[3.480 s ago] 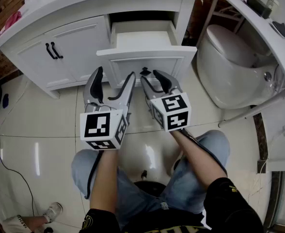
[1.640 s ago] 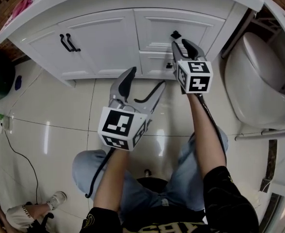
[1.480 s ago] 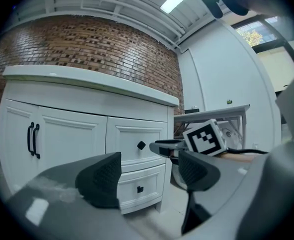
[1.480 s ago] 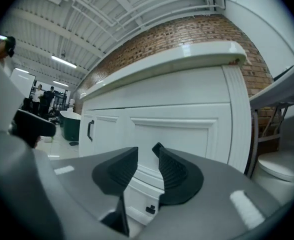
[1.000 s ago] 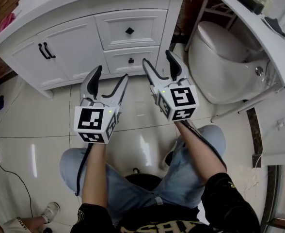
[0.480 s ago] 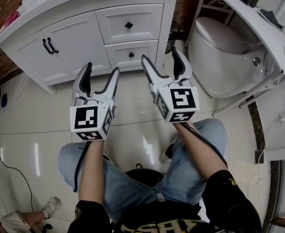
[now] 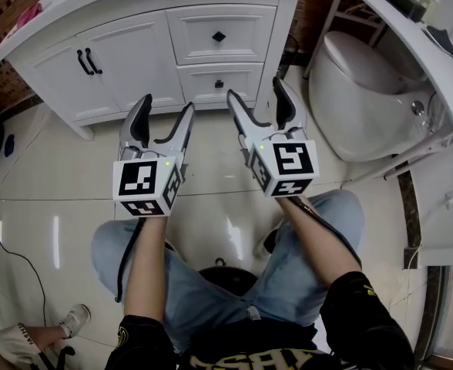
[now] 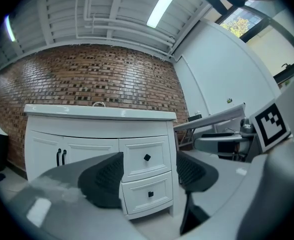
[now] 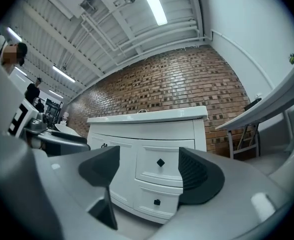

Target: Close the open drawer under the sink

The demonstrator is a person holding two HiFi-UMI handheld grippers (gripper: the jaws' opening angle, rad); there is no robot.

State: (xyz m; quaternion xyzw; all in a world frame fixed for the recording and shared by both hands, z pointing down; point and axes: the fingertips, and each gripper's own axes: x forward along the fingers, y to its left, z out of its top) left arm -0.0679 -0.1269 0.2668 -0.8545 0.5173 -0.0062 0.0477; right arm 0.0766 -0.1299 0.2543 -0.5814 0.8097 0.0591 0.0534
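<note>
The white vanity [image 7: 134, 6] under the sink has two drawers on its right side. The upper drawer [image 7: 220, 33] and the lower drawer [image 7: 219, 83] both sit flush with the cabinet front. My left gripper [image 7: 165, 108] hovers over the floor tiles in front of them, open and empty. My right gripper [image 7: 256, 92] hangs beside it, also a short way from the cabinet; its jaws stand wide, are closing slightly, and hold nothing. Both drawers show between the jaws in the left gripper view [image 8: 154, 151] and the right gripper view [image 9: 160, 162].
A white toilet [image 7: 365, 106] stands right of the vanity, under a white shelf [image 7: 419, 45]. The vanity's double doors [image 7: 111, 56] with black handles are to the left. A black cable [image 7: 18, 260] lies on the glossy floor. Another person's shoe [image 7: 76, 318] shows at lower left.
The upper drawer stood pulled out at first; the right gripper pressed against its front and it is now shut. Both grippers have since drawn back from the cabinet.
</note>
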